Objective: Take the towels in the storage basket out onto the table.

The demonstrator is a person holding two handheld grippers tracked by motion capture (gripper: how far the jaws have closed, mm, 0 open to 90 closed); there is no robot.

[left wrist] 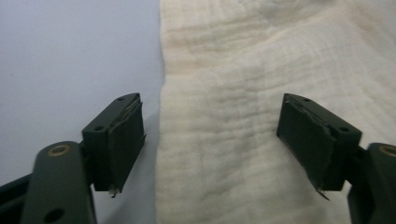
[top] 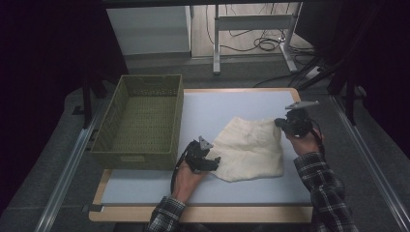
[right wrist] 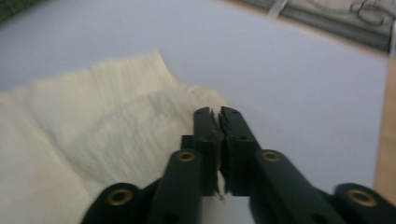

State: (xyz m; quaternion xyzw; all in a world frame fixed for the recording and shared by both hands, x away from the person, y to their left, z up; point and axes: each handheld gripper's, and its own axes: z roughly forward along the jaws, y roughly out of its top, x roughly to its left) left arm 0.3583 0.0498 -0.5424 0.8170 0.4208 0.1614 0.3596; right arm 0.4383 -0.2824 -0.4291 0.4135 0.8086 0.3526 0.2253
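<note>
The cloth (left wrist: 280, 70) runs off the top, right and bottom edges; the right claw (right wrist: 219, 116) (blurred) hides any pinch of fabric.

High view: dim overall, with near-black margins at left and right; the pale surface (top: 232, 104) and the floor beyond it are the brightest zones, lit softly from above, without glare. Left gripper view: even light, the cream cloth (left wrist: 261, 116) fairly sharp, a faint shadow beside one jaw. Right gripper view: slightly soft throughout; the far edge of the surface and the nearest tool (right wrist: 219, 140) parts are blurred.
</note>
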